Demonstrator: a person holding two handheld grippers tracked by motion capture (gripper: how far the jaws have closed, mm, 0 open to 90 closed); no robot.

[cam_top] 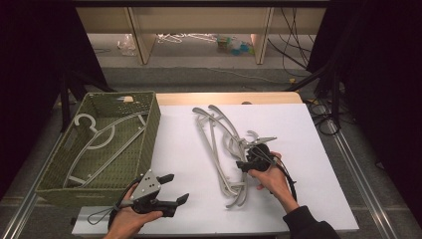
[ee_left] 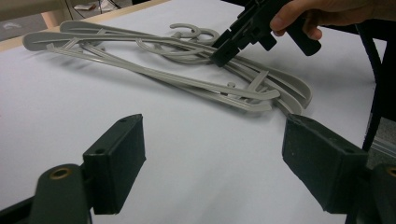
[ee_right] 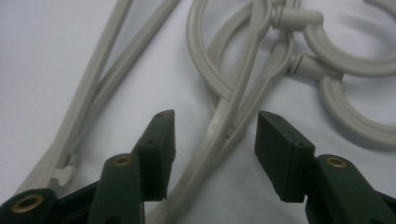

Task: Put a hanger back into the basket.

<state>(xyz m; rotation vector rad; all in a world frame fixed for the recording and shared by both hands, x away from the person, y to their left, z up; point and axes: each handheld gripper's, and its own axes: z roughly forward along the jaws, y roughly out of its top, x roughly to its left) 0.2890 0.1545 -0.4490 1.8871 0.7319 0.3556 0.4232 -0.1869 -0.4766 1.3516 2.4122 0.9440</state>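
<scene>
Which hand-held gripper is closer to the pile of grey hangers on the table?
Right. The right hand-held gripper sits over the pile of grey hangers, jaws straddling hanger arms. The left hand-held gripper waits beside the green basket, away from the pile.

Left gripper (cam_top: 171, 188) held low in the left hand (cam_top: 128, 219), jaws spread wide, nothing between them, right gripper (cam_top: 251, 158) gripped in the right hand (cam_top: 271, 180), tipped downward, jaws parted about halfway, dark sleeve (cam_top: 308, 224) seen at the wrist.

A white table (cam_top: 189, 149) stands on grey floor (cam_top: 199, 74), wooden shelving (cam_top: 199, 20) behind.
</scene>
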